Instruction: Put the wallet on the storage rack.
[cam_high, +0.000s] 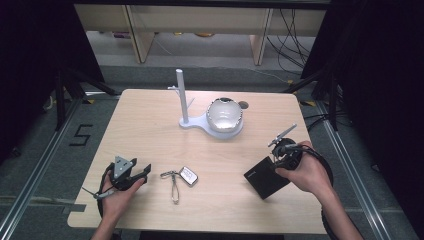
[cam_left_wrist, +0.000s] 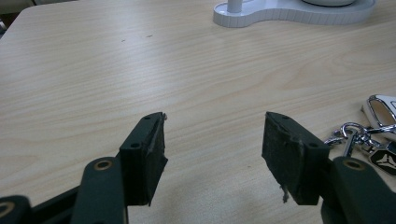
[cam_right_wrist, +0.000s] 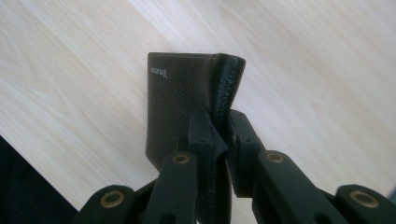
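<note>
Pale wooden table (cam_high: 150, 130): right gripper (cam_right_wrist: 219, 126) clamps a black wallet (cam_right_wrist: 180, 98), lifted; left gripper (cam_left_wrist: 212, 140) rests gaping beside keys (cam_left_wrist: 369, 140).

Landmark: the white stand (cam_high: 200, 122), far-centre on the table (cam_high: 150, 135), with its upright post (cam_high: 181, 95) and a silver ball (cam_high: 225, 115) on its base. Left of the stand the wood is bare out to the table edge, and right of it past the ball too. Toward the person from the stand lies a wide bare strip. Beyond that strip, just left of the stand's line, the keys (cam_high: 180, 177) lie flat. Right of the keys, the wallet (cam_high: 265, 177) is off the wood.
</note>
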